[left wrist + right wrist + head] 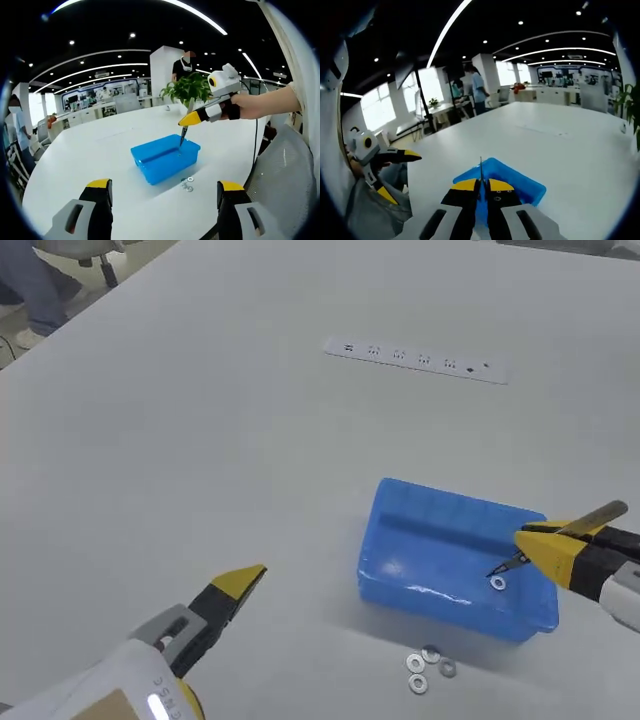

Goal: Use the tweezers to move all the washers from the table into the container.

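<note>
The right gripper (532, 540) is closed narrow on the tweezers (508, 564), whose tips reach inside the blue container (440, 502), beside one washer (498, 583). Four more washers (428, 664) lie just outside the container's near wall. The left gripper (238, 585), jaws wide apart, hangs well left of it.

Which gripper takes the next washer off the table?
Probably right. The right gripper grips the tweezers, tips over the container, near the washers lying beside it. The left gripper is open, empty and farther off.

White power strip (415, 360) flat on grey table (200, 440), potted plant (189, 89) beyond
</note>
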The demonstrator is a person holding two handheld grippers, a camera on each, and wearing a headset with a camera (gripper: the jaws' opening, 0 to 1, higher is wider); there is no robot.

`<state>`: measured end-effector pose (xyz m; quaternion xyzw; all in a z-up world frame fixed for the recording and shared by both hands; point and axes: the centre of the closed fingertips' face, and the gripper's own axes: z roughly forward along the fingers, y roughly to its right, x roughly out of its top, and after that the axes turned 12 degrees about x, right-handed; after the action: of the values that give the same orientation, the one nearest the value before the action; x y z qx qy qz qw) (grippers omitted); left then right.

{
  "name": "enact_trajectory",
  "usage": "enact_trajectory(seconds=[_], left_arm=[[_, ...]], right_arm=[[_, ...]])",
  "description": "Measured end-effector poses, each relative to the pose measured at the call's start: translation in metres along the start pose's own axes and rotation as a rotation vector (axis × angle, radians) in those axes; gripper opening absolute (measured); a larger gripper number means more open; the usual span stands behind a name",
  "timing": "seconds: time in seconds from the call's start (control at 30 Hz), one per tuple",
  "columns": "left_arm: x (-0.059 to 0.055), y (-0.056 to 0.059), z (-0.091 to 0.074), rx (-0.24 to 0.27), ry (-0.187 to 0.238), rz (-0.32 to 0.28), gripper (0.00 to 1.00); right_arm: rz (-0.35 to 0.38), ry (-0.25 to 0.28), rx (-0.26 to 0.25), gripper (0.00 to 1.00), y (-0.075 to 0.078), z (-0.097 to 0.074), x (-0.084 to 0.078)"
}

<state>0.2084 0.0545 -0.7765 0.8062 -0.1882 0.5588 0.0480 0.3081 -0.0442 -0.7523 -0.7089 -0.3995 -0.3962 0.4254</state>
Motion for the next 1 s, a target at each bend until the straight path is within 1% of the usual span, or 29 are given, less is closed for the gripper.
enact_trajectory(seconds=[0.03, 0.1, 0.2, 0.33, 0.43, 0.5, 0.57, 0.63, 0.73, 0.9, 1.0], left_arm=[[0.001, 0.0, 0.0, -0.001, 0.005, -0.004, 0.88], [0.001, 0.0, 0.0, -0.003, 0.003, -0.008, 0.88], [0.0, 0.001, 0.0, -0.007, 0.001, -0.006, 0.87], [0.0, 0.002, 0.0, -0.01, 0.0, -0.006, 0.87], [0.0, 0.001, 0.0, -0.009, -0.001, -0.005, 0.87], [-0.001, 0.0, 0.0, -0.004, -0.004, -0.01, 0.87], [0.0, -0.001, 0.0, -0.005, 0.003, -0.028, 0.87], [0.0, -0.001, 0.0, -0.004, 0.003, -0.027, 0.87], [-0.001, 0.0, 0.0, -0.008, -0.002, -0.02, 0.86], [-0.001, 0.0, 0.001, -0.008, -0.003, -0.019, 0.86], [-0.001, -0.001, 0.001, -0.004, -0.002, -0.018, 0.86]], right_arm=[[0.002, 0.0, 0.012, 0.03, -0.006, 0.001, -0.001], [0.011, -0.006, 0.033, 0.03, -0.013, 0.003, -0.004], [0.03, -0.029, 0.077, 0.03, -0.026, 0.01, -0.014], [0.07, -0.058, 0.121, 0.03, -0.037, 0.021, -0.031], [0.088, -0.073, 0.142, 0.03, -0.042, 0.029, -0.04], [0.098, -0.089, 0.154, 0.03, -0.045, 0.034, -0.048], [0.114, -0.103, 0.165, 0.03, -0.047, 0.038, -0.056], [0.124, -0.119, 0.177, 0.03, -0.049, 0.042, -0.062], [0.125, -0.137, 0.181, 0.03, -0.049, 0.045, -0.068], [0.11, -0.174, 0.183, 0.03, -0.049, 0.046, -0.076], [0.076, -0.202, 0.185, 0.03, -0.05, 0.047, -0.081]])
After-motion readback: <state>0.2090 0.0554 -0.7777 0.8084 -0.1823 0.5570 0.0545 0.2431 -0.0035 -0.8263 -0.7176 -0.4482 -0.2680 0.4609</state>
